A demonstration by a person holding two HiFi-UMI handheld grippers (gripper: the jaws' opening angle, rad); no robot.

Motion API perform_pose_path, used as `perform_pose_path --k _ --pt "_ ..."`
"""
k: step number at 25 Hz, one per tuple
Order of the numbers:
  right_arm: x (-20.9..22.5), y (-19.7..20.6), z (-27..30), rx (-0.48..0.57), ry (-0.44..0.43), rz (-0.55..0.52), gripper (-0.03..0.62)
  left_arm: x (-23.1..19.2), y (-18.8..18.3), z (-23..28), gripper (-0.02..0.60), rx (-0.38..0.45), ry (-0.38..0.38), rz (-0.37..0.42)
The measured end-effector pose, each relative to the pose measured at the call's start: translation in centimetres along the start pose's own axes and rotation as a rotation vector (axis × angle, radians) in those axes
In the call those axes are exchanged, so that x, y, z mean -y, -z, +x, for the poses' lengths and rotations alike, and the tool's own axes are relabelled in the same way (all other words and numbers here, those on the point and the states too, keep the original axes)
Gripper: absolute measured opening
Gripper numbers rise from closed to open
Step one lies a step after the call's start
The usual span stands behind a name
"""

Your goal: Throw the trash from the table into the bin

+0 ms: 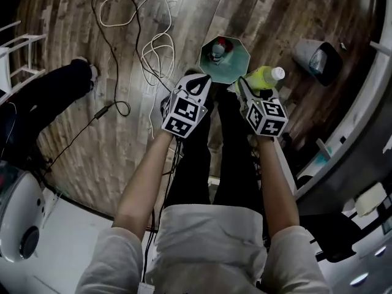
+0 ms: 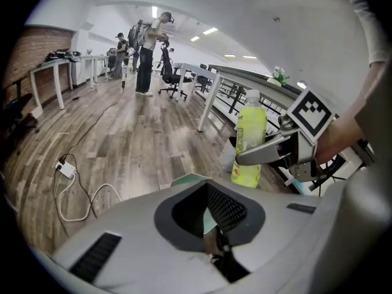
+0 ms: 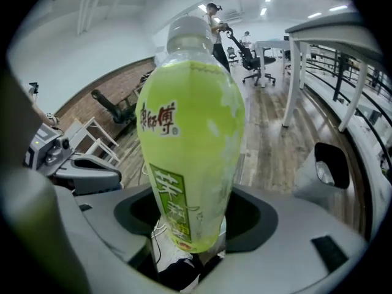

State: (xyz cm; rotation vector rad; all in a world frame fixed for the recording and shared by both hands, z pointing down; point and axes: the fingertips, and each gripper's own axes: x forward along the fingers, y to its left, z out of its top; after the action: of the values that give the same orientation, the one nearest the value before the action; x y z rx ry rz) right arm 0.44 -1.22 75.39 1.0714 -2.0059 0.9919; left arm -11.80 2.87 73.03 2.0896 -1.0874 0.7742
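Note:
A yellow-green drink bottle (image 1: 263, 76) with a white cap stands between the jaws of my right gripper (image 1: 253, 90), which is shut on its body. It fills the right gripper view, where the bottle (image 3: 190, 133) rises upright out of my right gripper (image 3: 196, 225). In the left gripper view the same bottle (image 2: 250, 139) shows at the right. My left gripper (image 1: 196, 86) hangs beside it with jaws together and nothing in them; my left gripper (image 2: 211, 216) shows the same. Just beyond both grippers stands a teal octagonal bin (image 1: 242, 54) on the floor, with a red and white item (image 1: 219, 48) inside.
White and black cables (image 1: 156, 45) lie on the wooden floor left of the bin. A grey bin (image 1: 318, 59) lies tipped at the right, under a long table (image 1: 367, 103). Another person's dark legs (image 1: 55, 84) reach in from the left. A white table edge (image 1: 73, 237) is close behind.

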Motion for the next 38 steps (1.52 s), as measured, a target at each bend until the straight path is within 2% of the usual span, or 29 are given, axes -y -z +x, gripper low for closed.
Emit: perform_pose_path --k 3,7,15,22,29,38 --pt "1.0 2.5 2.3 0.003 0.042 0.080 0.314 0.3 2.0 2.4 0.029 -0.031 0.031 0.022" --pt "1.0 5.4 5.3 0.003 0.020 0.147 0.314 0.2 4.1 5.5 0.029 -0.048 0.061 0.060" --pt "4.1 8.5 11.5 0.013 0.067 0.144 0.314 -1.0 8.8 11.1 0.029 -0.107 0.104 0.101" --pt "5.3 10.7 15.1 0.006 0.112 0.169 0.314 -1.1 12.0 13.5 0.029 -0.135 0.125 0.059" --pt "5.1 11.7 16.2 -0.027 0.146 0.158 0.332 -0.2 12.9 13.8 0.029 -0.143 0.169 0.018" --pt "6.1 12.2 15.3 -0.044 0.154 0.171 0.344 -0.4 11.9 13.9 0.029 -0.139 0.169 0.024"
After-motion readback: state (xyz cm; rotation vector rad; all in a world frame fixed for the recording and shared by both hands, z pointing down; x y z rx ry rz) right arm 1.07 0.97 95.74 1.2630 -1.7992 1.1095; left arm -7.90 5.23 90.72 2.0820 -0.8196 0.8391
